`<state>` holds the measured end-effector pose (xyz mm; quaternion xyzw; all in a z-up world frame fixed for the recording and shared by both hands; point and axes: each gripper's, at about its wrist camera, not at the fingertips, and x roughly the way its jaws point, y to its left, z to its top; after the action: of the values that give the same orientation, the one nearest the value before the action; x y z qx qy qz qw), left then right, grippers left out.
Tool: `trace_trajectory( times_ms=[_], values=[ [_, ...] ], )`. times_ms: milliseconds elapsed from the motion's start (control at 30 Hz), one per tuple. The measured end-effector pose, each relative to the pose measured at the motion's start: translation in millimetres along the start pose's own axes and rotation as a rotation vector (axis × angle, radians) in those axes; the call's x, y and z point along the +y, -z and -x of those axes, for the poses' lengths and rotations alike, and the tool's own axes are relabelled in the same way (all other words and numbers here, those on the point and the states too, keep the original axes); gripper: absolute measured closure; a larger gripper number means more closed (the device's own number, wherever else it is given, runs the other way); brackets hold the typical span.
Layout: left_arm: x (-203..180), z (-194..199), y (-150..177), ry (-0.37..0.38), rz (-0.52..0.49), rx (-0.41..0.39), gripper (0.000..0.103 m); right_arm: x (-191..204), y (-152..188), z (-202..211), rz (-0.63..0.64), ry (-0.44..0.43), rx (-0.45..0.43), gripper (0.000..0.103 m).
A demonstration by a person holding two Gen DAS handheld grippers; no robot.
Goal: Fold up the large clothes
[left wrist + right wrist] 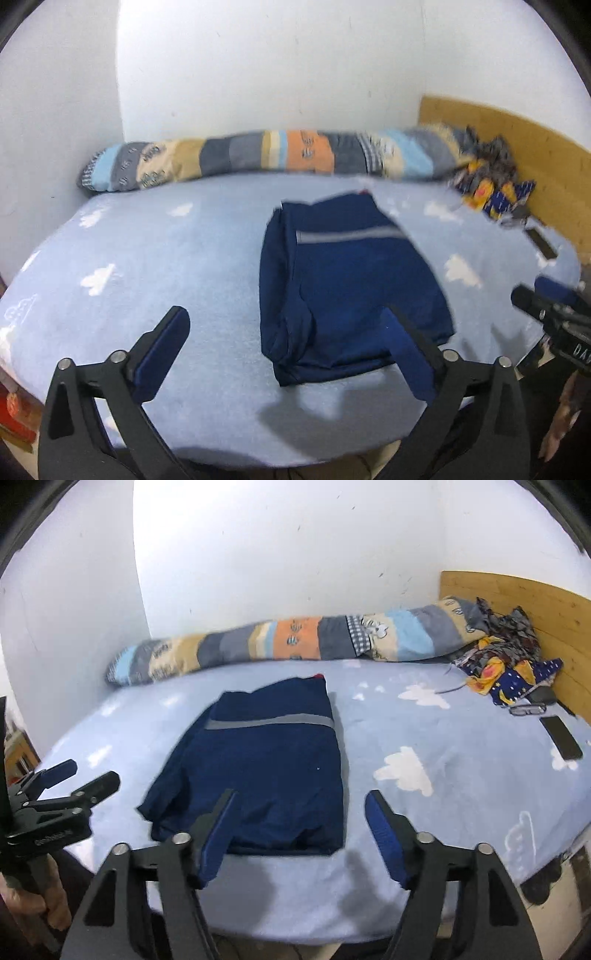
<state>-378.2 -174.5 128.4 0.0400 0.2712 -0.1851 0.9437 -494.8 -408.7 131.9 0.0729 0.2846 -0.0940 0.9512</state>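
A navy garment point(351, 280) with a grey stripe lies folded into a rough rectangle on the light blue cloud-print bed sheet point(147, 258). My left gripper point(286, 317) stands open above the bed's near edge. Its right finger overlaps the garment's front left corner in the picture, and nothing is between the pads. In the right wrist view the same garment point(266, 760) lies ahead. My right gripper point(302, 795) is open over its front right corner and holds nothing. The left gripper point(74, 775) also shows at that view's left edge, held by a hand point(55, 904).
A rolled patchwork quilt point(295, 642) runs along the white wall at the back. A pile of patterned clothes point(509, 664) sits by the wooden headboard point(517, 602) on the right, with glasses point(528, 709) and a dark phone point(561, 736) beside it on the sheet point(443, 794).
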Motion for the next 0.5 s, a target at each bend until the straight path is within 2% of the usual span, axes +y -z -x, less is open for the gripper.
trace_trajectory(
  times_ms=[67, 167, 200, 267, 300, 333, 367, 433, 500],
  values=[
    [6, 17, 0, 0.019, 0.026, -0.027, 0.000, -2, 9, 22, -0.005, 0.008, -0.035, 0.026],
    [8, 36, 2, -0.004, 0.028, -0.052, 0.000, 3, 16, 47, 0.034, 0.007, -0.067, 0.024],
    [9, 39, 6, -0.010, 0.019, -0.058, 0.000, 6, 15, 57, 0.054, 0.008, -0.093, 0.020],
    [9, 38, 10, -0.045, 0.006, -0.030, 0.000, 14, 12, 70, 0.119, -0.003, -0.134, 0.007],
    [5, 37, 13, -0.056, -0.001, -0.005, 0.000, 19, 14, 75, 0.168, 0.027, -0.168, 0.000],
    [3, 28, 14, -0.073, -0.018, 0.040, 0.000, 24, 21, 77, 0.212, 0.068, -0.195, 0.000],
    [1, 15, 15, -0.103, -0.047, 0.098, 0.000, 26, 23, 71, 0.229, 0.085, -0.176, 0.000],
    [-3, -1, 17, -0.163, -0.071, 0.167, 0.000, 22, 23, 48, 0.182, 0.068, -0.086, 0.000],
    [-3, -11, 15, -0.158, -0.051, 0.198, 0.000, 18, 19, 32, 0.129, 0.070, -0.050, 0.000]
  ],
)
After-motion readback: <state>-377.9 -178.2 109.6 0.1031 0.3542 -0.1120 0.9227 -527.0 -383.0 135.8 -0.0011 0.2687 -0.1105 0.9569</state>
